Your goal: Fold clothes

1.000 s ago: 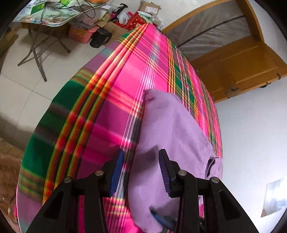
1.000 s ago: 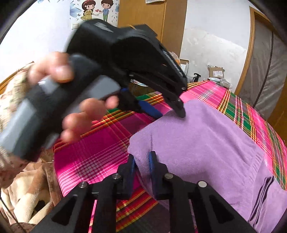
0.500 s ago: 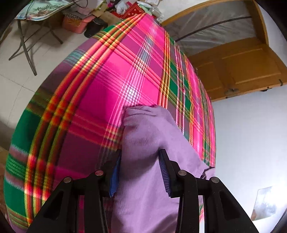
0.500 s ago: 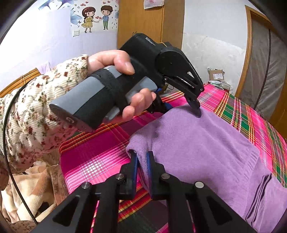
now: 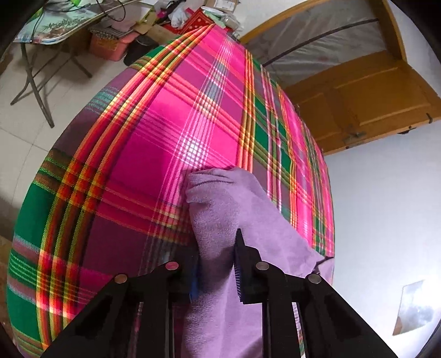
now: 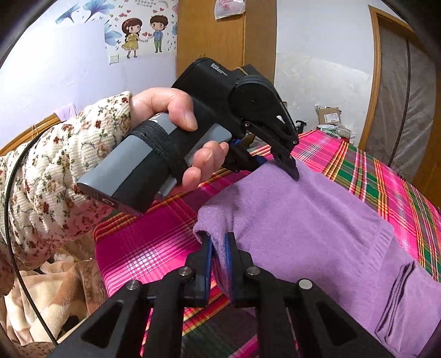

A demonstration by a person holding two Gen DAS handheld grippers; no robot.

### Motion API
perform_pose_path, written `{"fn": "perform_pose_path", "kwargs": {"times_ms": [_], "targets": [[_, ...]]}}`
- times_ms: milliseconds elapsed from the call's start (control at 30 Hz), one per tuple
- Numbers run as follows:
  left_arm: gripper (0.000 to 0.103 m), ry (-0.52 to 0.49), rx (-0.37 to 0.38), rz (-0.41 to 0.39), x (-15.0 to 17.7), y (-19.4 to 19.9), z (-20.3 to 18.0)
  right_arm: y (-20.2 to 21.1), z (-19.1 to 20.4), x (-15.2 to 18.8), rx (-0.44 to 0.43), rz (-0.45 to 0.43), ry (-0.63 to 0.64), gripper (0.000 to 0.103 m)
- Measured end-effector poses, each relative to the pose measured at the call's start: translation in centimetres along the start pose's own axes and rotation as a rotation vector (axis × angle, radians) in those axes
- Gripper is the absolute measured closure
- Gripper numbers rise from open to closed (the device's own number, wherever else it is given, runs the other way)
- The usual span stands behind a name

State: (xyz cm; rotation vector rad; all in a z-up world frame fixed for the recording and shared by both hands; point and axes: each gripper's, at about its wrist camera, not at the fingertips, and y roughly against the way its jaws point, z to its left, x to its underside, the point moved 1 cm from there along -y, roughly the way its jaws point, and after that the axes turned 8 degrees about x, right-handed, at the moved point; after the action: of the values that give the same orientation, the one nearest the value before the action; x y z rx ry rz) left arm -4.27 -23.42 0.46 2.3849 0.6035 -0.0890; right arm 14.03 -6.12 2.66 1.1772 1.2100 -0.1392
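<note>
A purple fleece garment (image 5: 220, 209) lies on a bed covered with a pink, green and yellow plaid spread (image 5: 165, 124). My left gripper (image 5: 216, 264) straddles a bunched far corner of it; its jaws are closing, with the fabric filling the gap and pressed by both pads. In the right wrist view the same garment (image 6: 303, 225) stretches to the right, and my right gripper (image 6: 217, 256) is shut on its near corner, which is pulled up off the plaid spread (image 6: 154, 242). The left gripper (image 6: 275, 166), held by a hand in a floral sleeve (image 6: 69, 165), sits at the garment's far edge.
A folding table (image 5: 55, 24), a pink bin (image 5: 110, 46) and cardboard boxes stand on the tiled floor beyond the bed's end. A wooden door (image 5: 372, 96) lies to the right. A beige blanket (image 6: 41, 289) is heaped left of the bed.
My left gripper has moved forward to the garment's far corner and its jaws have narrowed onto the fabric. The right jaws have tightened on the near corner.
</note>
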Motion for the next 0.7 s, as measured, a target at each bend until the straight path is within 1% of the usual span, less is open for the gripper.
{"fn": "perform_pose_path", "kwargs": {"times_ms": [167, 400, 433, 700], "targets": [[0.085, -0.021, 0.008, -0.020, 0.4, 1.0, -1.4, 1.9, -0.9, -0.2, 0.004, -0.045, -0.032, 0.094], [0.085, -0.071, 0.021, -0.049, 1.5, 2.4, -4.0, 6.0, -3.0, 0.3, 0.004, -0.132, -0.106, 0.095], [0.085, -0.073, 0.028, -0.050, 1.3, 1.9, -4.7, 6.6, -3.3, 0.4, 0.007, -0.143, -0.115, 0.095], [0.085, -0.143, 0.086, -0.071, 2.7, 2.1, -9.8, 11.1, -5.7, 1.8, 0.025, -0.217, -0.187, 0.095]]}}
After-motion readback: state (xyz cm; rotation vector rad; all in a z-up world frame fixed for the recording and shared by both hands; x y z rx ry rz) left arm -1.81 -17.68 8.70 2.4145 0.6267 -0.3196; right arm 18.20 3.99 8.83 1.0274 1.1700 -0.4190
